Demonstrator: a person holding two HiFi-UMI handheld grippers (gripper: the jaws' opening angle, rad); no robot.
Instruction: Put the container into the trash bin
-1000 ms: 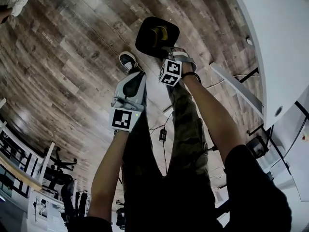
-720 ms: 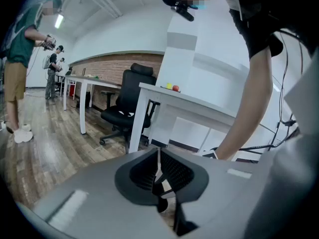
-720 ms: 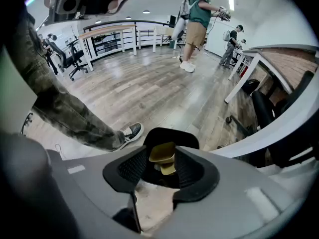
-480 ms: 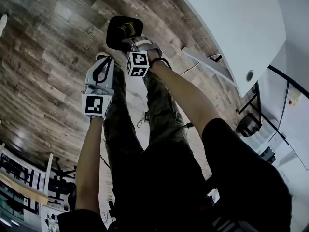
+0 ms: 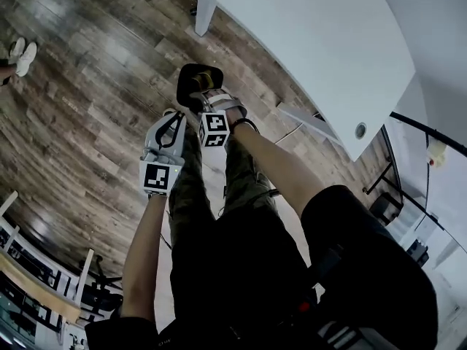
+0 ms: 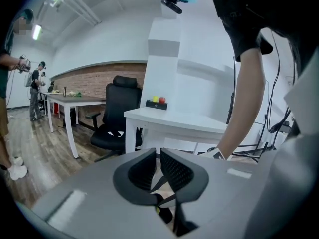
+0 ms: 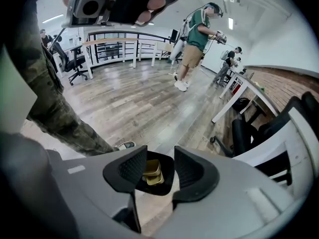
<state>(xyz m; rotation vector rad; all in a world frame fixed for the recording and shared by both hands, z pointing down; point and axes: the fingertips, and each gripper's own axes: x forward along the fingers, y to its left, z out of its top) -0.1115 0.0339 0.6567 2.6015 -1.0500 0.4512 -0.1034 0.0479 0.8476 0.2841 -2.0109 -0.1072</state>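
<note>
The container (image 5: 195,79) is a round black bowl with something yellow inside it. My right gripper (image 5: 205,97) is shut on its rim and holds it in the air above the wooden floor. In the right gripper view the black container (image 7: 164,182) sits between the jaws of the right gripper (image 7: 155,166), with the yellow contents showing. My left gripper (image 5: 172,121) hangs just left of it, apart from the bowl. In the left gripper view the left gripper (image 6: 157,157) has its jaws nearly together with nothing between them. No trash bin shows in any view.
A large white table (image 5: 314,42) fills the upper right, one leg (image 5: 204,12) on the plank floor. My own legs are below the grippers. A white desk (image 6: 174,121) and a black office chair (image 6: 117,116) stand ahead. Other people (image 7: 197,36) stand farther off.
Both grippers have risen, the right one still carrying the container. The head view has swung, so more of the white table shows now.
</note>
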